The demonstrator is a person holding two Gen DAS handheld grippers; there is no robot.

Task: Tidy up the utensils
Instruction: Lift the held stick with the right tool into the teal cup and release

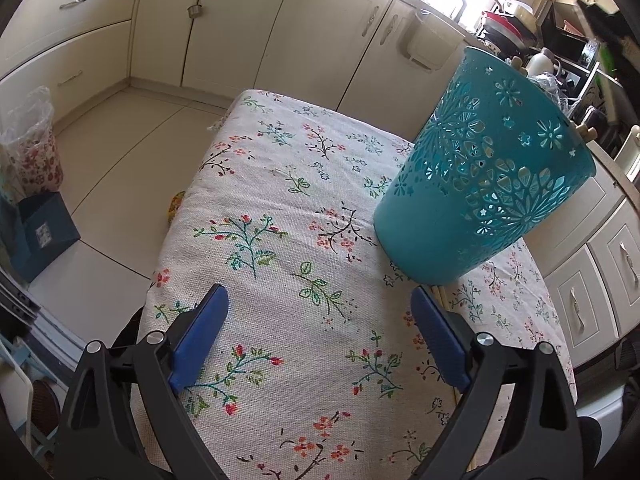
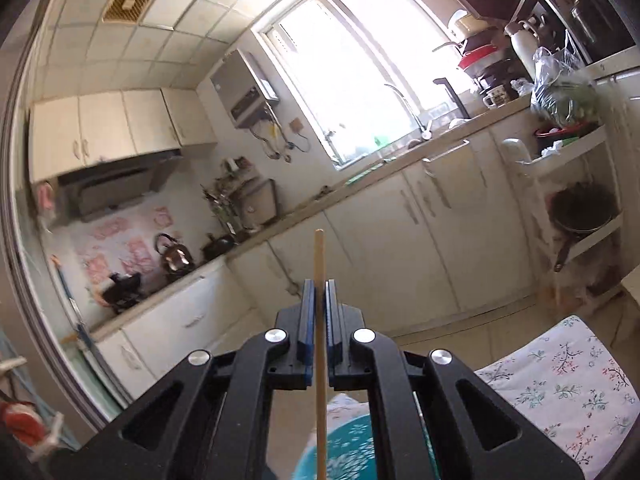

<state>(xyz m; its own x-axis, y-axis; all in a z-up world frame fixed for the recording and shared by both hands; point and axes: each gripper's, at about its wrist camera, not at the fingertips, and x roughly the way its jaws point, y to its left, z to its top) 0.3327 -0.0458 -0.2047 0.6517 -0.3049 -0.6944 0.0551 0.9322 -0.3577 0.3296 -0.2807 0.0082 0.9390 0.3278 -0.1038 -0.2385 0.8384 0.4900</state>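
Observation:
A teal perforated utensil holder [image 1: 484, 176] stands on the floral tablecloth [image 1: 280, 248], ahead and to the right of my left gripper [image 1: 320, 300], which is open and empty above the cloth. Wooden stick ends [image 1: 586, 133] poke out of the holder's rim. More chopsticks [image 1: 440, 292] lie on the cloth by the holder's base, just past my right-hand finger. My right gripper [image 2: 319, 296] is shut on a wooden chopstick [image 2: 319, 256], held upright above the teal holder [image 2: 348, 448], whose rim shows below the jaws.
The table's left edge drops to a tiled floor with a lined bin [image 1: 30, 144] and a blue bag [image 1: 40, 232]. Cream cabinets [image 1: 240, 32] run behind. A cluttered counter and shelf [image 1: 560, 52] lie at the right. The cloth also shows in the right wrist view [image 2: 560, 384].

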